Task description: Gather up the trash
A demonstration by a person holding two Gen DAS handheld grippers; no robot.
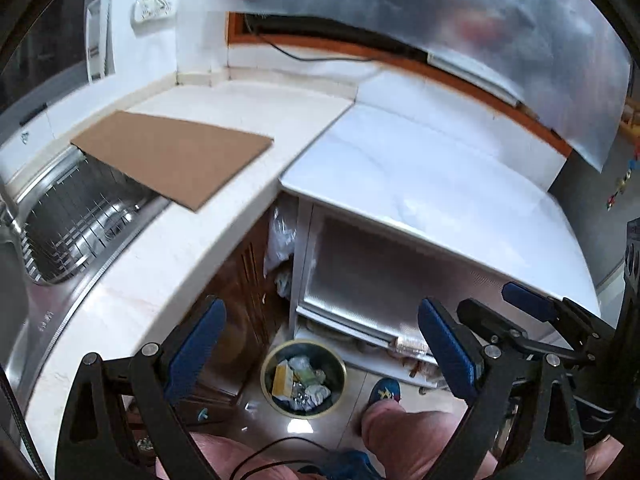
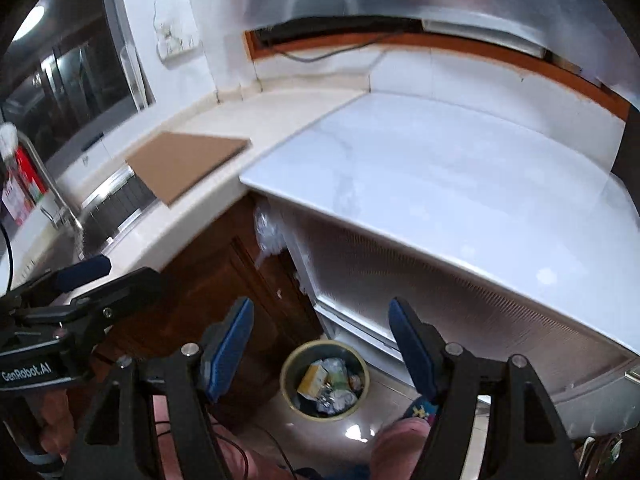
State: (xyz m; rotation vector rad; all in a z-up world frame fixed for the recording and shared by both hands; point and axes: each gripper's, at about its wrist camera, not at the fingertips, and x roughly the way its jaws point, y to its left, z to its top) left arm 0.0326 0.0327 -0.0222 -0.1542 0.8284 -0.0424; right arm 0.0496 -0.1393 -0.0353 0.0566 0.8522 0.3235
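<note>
Brown cardboard sheet (image 1: pixel 172 160), white marbled tabletop (image 1: pixel 420 184), yellow-rimmed dark trash bin (image 1: pixel 303 376).

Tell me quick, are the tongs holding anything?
Left tongs: open, holding nothing.
Right tongs: open, holding nothing.

You are standing in a home kitchen. At ten o'clock a stainless steel sink (image 1: pixel 86 216) with a wire rack is set into the pale stone countertop (image 1: pixel 168 264), its faucet (image 2: pixel 48 184) at nine o'clock in the right wrist view. Dark wooden cabinet doors (image 2: pixel 224 280) run under the counter. At two o'clock sits a white table (image 1: pixel 420 184). A wall socket (image 1: pixel 154 2) hangs at eleven o'clock, and a trash bin (image 1: pixel 303 376) stands on the tiled floor at six.
</note>
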